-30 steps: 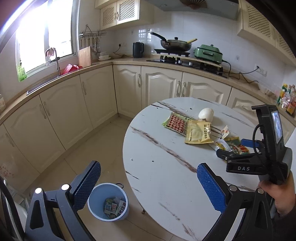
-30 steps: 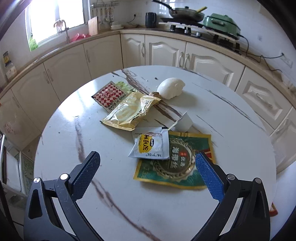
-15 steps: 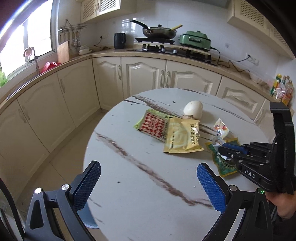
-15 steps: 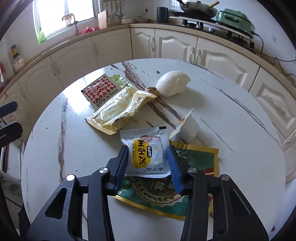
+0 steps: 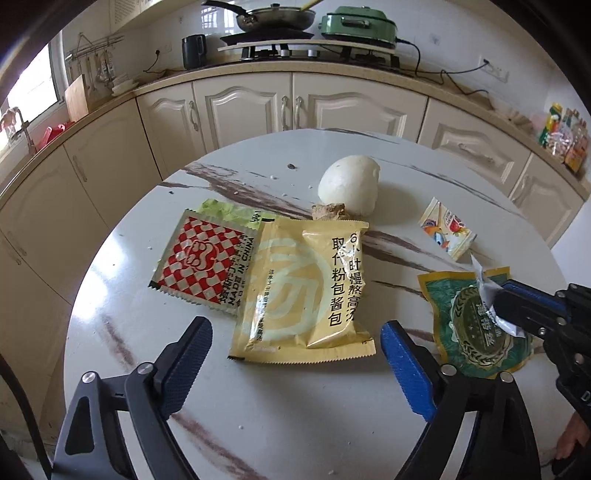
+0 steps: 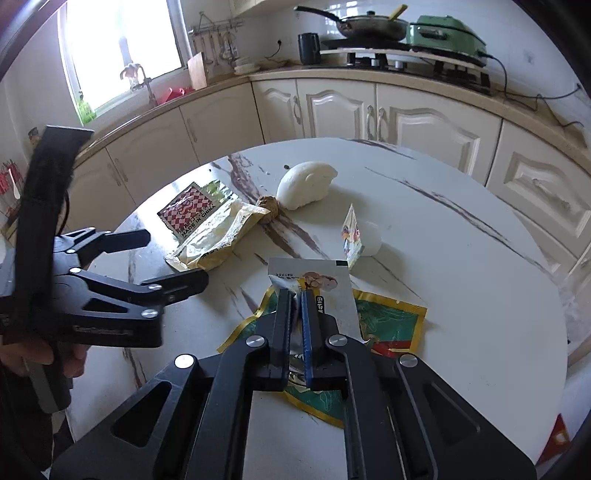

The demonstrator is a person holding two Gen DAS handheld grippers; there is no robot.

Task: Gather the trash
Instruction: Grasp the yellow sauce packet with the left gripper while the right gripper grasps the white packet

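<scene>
Wrappers lie on the round marble table (image 5: 295,424). My right gripper (image 6: 295,295) is shut on a small white sachet (image 6: 325,280), pinched above a green and gold packet (image 6: 388,325). It also shows in the left wrist view (image 5: 517,310). My left gripper (image 5: 295,354) is open, its blue pads either side of a yellow sauce packet (image 5: 303,288). A red checkered packet (image 5: 203,266) lies left of it, over a pale green wrapper (image 5: 221,210). A white bun (image 5: 351,188) and a small cartoon sachet (image 5: 447,232) lie farther back.
A brown lump (image 5: 328,212) sits by the bun. Cream cabinets (image 5: 332,107) curve behind the table. The counter holds a stove with a pan (image 5: 273,18) and a green cooker (image 5: 358,22). The table's near edge (image 6: 554,369) is at right.
My right gripper closed on the white sachet and lifted it slightly. My left gripper moved from the floor bin side in over the table, up to the yellow packet.
</scene>
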